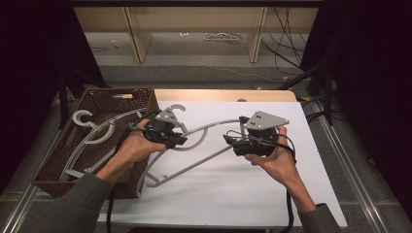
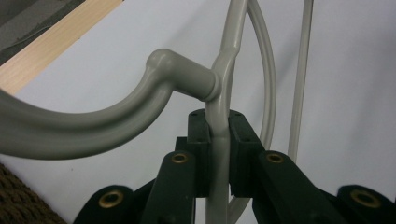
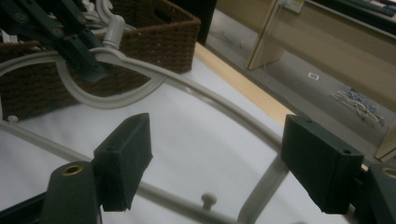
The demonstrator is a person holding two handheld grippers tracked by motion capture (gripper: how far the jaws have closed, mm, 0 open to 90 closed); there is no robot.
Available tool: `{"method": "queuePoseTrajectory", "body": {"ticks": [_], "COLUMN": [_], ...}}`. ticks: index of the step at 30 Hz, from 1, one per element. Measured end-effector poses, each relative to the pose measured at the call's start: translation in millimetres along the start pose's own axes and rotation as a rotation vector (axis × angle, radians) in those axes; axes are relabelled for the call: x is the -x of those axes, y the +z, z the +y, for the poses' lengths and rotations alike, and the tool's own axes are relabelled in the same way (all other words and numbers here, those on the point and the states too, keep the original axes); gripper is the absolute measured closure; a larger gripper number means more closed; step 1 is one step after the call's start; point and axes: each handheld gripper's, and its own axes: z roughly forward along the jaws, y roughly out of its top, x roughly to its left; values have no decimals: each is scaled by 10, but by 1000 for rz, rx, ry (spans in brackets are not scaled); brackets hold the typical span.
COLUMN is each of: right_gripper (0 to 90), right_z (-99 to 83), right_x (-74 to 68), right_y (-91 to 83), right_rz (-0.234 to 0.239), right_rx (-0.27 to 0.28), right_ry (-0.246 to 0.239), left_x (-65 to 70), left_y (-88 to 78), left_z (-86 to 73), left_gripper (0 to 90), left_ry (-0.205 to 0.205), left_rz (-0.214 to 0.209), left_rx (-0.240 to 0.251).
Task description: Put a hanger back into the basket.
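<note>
Left gripper view: tongs (image 2: 218, 140) clamping hanger (image 2: 224, 93)

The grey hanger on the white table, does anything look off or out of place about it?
Nothing looks damaged. The grey hanger is tilted: the left gripper pinches it near the hook, lifting that end toward the wicker basket, while the right gripper is open around its arm, not gripping.

Brown wicker basket (image 1: 141, 99) at 9 o'clock, overhanging the worktop's left edge; grey hangers (image 1: 90, 127) lie inside. White sheet (image 1: 233, 194) covers the worktop (image 1: 218, 94), a bare wood strip at 12. Beyond, at 12 o'clock: wooden shelf legs (image 1: 137, 39), floor cables (image 1: 286, 46).
</note>
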Motion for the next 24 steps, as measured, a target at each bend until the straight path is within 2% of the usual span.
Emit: {"method": "queuePoseTrajectory", "body": {"ticks": [3,7,9,10,12,15,18,24], "right_gripper": [258,245,242,240,236,233,232,232], "right_z": [27,25,12,-5,-50,-145,-247,-396], "right_x": [-19,-22,-23,-34,-41,-64,-82,-128], "right_y": [-75,-201,-223,-246,-280,-308,-311,-283], "right_rz": [-6,-20,-22,-24,-28,-19,-22,-19], "right_rx": [37,48,49,47,48,43,39,40], "right_ry": [11,12,11,22,30,50,57,74], "left_x": [-44,-120,-161,-177,-213,-245,-265,-302], "left_y": [-63,-127,-169,-195,-265,-351,-445,-702], "left_z": [-17,-44,-55,-58,-55,-50,-37,37], "left_gripper": [814,814,814,814,814,814,814,814], "left_ry": [-20,-63,-84,-102,-110,-134,-151,-197], "left_rz": [-1,-7,-25,-26,-14,-23,-12,-34], "left_rx": [17,42,49,56,70,93,112,181]}}
